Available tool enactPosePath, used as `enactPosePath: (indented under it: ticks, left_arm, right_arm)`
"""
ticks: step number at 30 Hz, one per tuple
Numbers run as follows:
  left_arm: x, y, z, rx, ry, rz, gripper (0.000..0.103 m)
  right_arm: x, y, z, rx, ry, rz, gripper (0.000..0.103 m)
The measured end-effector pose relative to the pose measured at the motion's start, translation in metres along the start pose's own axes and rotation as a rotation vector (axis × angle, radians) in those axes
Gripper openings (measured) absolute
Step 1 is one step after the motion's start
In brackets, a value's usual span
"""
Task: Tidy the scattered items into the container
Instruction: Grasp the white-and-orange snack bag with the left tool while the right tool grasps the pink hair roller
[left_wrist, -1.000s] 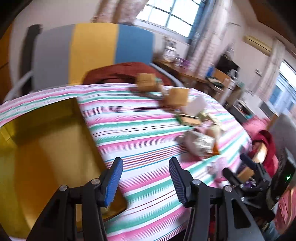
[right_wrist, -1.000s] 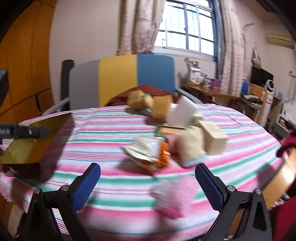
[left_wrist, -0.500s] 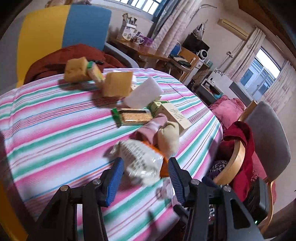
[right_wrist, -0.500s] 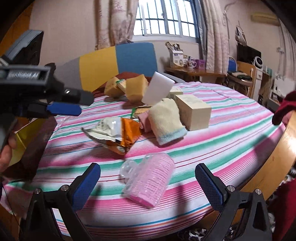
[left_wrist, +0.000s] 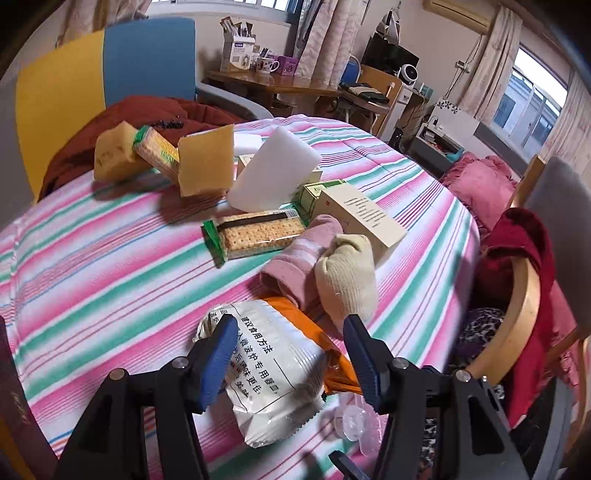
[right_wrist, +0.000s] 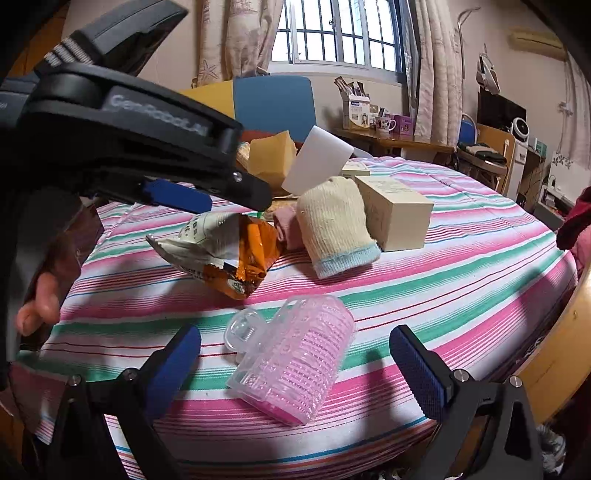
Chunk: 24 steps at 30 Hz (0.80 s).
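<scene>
Striped cloth covers the round table (left_wrist: 110, 266), where the left tool (left_wrist: 288, 354) hangs open astride the white-and-orange snack packet (left_wrist: 273, 369) to pinch it, while the right tool (right_wrist: 295, 362), equally wide, brackets the pink hair roller (right_wrist: 295, 358) (container unseen).

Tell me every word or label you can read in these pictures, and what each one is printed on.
"建议食用方法": on the white side of the snack bag; the smaller lines under it are too blurred to read for sure.
"GenRobot.AI", faint: on the black body of the left gripper.
Too small or blurred to read: the print on the beige box, the biscuit packet, the small green box, and the carton on the far desk.
</scene>
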<state>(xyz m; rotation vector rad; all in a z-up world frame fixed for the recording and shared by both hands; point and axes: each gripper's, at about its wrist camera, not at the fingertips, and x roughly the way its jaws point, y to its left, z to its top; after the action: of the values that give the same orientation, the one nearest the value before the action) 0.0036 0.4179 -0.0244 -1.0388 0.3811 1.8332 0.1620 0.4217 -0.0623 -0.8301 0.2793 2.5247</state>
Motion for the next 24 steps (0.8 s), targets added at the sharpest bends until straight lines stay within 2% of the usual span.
enactPosePath:
  ticks: [3, 6, 9, 12, 15, 17, 19, 21, 24]
  left_arm:
    - [0.009, -0.002, 0.0, 0.031, 0.02, 0.032, 0.063]
    - [0.013, 0.0, 0.0, 0.04, 0.019, 0.042, 0.063]
    - [0.014, -0.002, -0.001, 0.054, 0.014, 0.044, 0.064]
    - [0.013, -0.002, -0.005, 0.07, -0.002, 0.035, 0.065]
    - [0.012, 0.002, -0.009, 0.073, -0.019, 0.015, 0.07]
    - [0.014, 0.006, -0.011, 0.063, -0.02, 0.009, 0.082]
    - [0.017, 0.012, -0.013, 0.035, -0.007, 0.021, 0.086]
    - [0.019, 0.018, -0.014, 0.01, 0.001, 0.029, 0.086]
    - [0.014, 0.031, -0.016, -0.065, -0.02, -0.032, 0.08]
  right_arm:
    - [0.002, 0.0, -0.001, -0.005, 0.0, -0.005, 0.1]
    - [0.006, 0.001, -0.002, -0.013, 0.003, -0.018, 0.084]
    - [0.01, 0.0, -0.002, -0.01, 0.015, -0.019, 0.081]
    - [0.01, 0.001, -0.003, -0.018, 0.013, -0.021, 0.073]
    - [0.011, 0.0, -0.004, -0.023, 0.007, -0.021, 0.072]
    - [0.012, 0.001, -0.004, -0.027, 0.007, -0.022, 0.072]
    - [0.013, 0.001, -0.003, -0.03, 0.008, -0.023, 0.072]
    - [0.014, 0.002, -0.002, -0.038, 0.007, -0.024, 0.072]
    - [0.016, 0.003, -0.001, -0.046, 0.005, -0.021, 0.072]
